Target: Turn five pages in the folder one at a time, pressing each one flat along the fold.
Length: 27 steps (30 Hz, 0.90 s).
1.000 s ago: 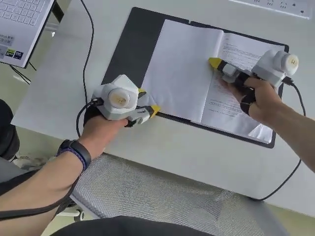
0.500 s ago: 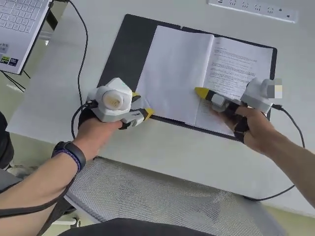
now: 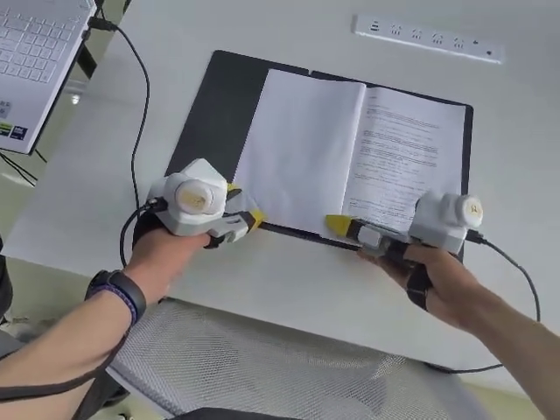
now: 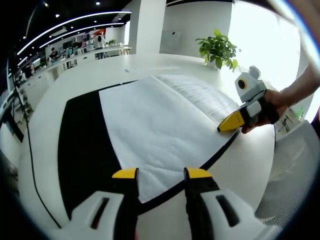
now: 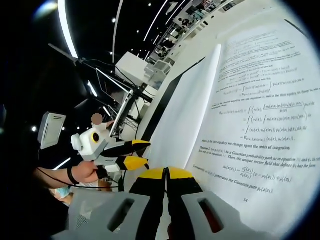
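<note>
Laptop (image 3: 35, 61) left, power strip (image 3: 429, 39) behind

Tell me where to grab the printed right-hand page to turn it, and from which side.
Probably its free outer edge near the lower corner, coming in from the right. The printed page lies flat and is held along the fold, so only that edge can lift. The right gripper, shut at the fold's foot, must open first.

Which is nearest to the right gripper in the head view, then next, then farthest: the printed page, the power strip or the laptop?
From the right gripper:
1. Printed page, right beside its tip, on the folder's right half.
2. Power strip, at the bench's far side.
3. Laptop, far left corner.
</note>
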Each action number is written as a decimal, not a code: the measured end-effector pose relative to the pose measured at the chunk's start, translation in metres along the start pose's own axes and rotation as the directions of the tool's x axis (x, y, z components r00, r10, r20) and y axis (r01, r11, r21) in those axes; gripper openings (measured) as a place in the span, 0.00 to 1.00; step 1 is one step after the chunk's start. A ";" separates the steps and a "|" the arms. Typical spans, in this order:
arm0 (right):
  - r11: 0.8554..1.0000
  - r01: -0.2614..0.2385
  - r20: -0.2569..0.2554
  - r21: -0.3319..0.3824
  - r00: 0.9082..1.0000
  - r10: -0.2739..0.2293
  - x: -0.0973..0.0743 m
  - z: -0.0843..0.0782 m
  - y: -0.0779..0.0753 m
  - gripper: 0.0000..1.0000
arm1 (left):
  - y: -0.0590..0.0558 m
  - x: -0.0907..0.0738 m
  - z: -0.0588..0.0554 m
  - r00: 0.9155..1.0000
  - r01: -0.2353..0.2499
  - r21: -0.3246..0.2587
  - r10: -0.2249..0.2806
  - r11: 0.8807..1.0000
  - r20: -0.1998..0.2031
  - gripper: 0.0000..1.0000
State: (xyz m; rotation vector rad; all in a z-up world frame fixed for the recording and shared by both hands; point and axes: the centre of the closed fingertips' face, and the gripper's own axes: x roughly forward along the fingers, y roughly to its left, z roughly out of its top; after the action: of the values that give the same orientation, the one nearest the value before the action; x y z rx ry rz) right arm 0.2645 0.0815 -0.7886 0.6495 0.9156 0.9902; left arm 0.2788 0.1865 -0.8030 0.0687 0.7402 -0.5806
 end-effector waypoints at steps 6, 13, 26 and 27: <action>1.000 0.016 -0.022 -0.007 1.000 -0.016 -0.003 -0.008 0.002 0.00 | -0.001 0.001 -0.001 1.000 0.006 0.005 -0.006 1.000 0.000 0.37; 0.999 0.030 -0.026 0.016 0.999 -0.029 -0.005 -0.009 -0.007 0.00 | 0.002 0.001 0.000 1.000 0.008 -0.009 -0.008 1.000 0.008 0.35; 0.998 0.059 -0.003 -0.004 0.998 -0.059 -0.014 -0.012 -0.012 0.06 | -0.003 0.003 0.001 0.999 0.026 -0.055 -0.028 0.998 -0.023 0.42; 0.998 0.061 -0.001 -0.004 0.998 -0.061 -0.016 -0.012 -0.012 0.08 | -0.005 0.002 0.000 0.999 0.030 -0.052 -0.031 0.998 -0.030 0.43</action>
State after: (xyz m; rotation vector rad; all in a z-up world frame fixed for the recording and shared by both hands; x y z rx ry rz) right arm 0.2548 0.0631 -0.7984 0.6142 0.9286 0.9382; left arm 0.2781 0.1814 -0.8036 0.0187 0.7863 -0.5906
